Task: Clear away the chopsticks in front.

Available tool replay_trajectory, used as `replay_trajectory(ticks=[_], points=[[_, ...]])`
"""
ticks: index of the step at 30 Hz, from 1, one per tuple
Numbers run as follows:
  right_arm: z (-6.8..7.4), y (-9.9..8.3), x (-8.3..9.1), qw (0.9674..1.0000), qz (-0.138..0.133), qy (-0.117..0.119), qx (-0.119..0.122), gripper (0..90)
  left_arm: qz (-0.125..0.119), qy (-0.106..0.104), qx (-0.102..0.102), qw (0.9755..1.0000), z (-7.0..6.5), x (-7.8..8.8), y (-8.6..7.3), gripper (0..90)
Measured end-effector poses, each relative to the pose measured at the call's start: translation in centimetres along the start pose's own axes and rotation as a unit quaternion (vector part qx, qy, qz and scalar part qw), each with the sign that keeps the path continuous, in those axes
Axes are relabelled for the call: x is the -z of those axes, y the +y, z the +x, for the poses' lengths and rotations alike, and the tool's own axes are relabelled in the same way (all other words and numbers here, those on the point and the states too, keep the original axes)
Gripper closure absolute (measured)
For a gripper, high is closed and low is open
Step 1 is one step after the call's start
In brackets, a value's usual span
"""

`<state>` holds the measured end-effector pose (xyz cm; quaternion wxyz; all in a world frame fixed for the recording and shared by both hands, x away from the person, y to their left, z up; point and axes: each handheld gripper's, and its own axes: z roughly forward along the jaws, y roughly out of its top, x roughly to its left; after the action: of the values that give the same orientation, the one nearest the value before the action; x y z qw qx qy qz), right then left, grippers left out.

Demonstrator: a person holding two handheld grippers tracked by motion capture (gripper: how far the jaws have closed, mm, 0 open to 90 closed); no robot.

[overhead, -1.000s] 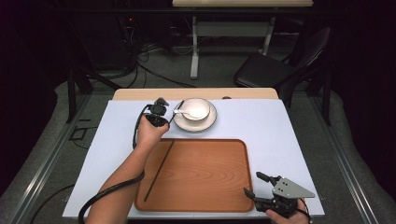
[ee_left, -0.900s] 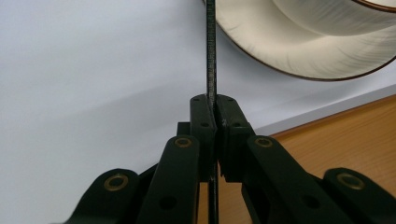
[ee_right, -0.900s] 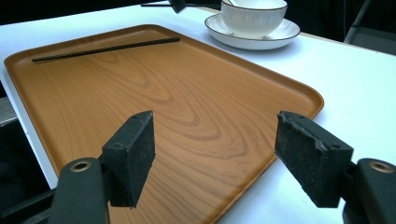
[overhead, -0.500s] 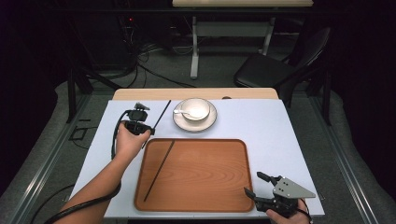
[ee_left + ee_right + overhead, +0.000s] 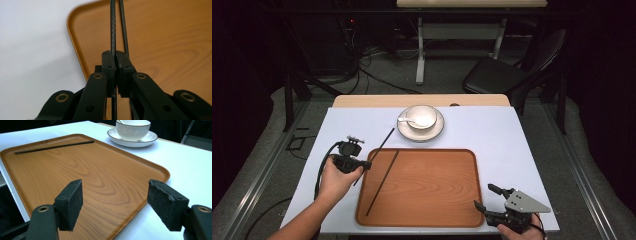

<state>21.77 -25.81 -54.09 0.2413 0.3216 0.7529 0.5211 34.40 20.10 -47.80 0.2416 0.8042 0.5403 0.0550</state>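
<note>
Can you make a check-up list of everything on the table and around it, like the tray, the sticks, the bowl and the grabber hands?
Surface: white table, wooden tray on it.
Job's things: one chopstick lying in the tray; second chopstick held; bowl with spoon on saucer.
Clutter: nothing seen.
Grippers: left gripper shut on second chopstick; right gripper open, at tray's near corner.
Cables: black cable trails from left gripper.
Surroundings: chair, floor cables.

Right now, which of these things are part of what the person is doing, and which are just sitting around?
In use:
left claw, shut on one chopstick
second chopstick, lying on the wooden tray

Probably part of the setting, untouched:
bowl with spoon on its saucer
right claw, open and idle

Just about:
chair
</note>
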Motion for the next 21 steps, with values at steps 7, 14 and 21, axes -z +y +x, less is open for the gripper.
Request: replay_trajectory(ticks=[7, 14, 21], points=[[0.0, 0.0, 0.1, 1.0000, -0.001, -0.004, 0.001, 28.3, 0.014, 0.003, 0.008, 0.9999, 0.0, -0.5, -2.5, 86.3], [0.0, 0.0, 0.0, 1.0000, 0.000, -0.005, 0.001, 28.3, 0.038, 0.002, 0.008, 0.9992, 0.0, -1.4, -4.1, 86.4], [0.0, 0.0, 0.0, 1.0000, 0.000, -0.005, 0.000, 28.3, 0.051, 0.001, 0.006, 0.9987, -0.3, -2.1, -4.2, 86.2]])
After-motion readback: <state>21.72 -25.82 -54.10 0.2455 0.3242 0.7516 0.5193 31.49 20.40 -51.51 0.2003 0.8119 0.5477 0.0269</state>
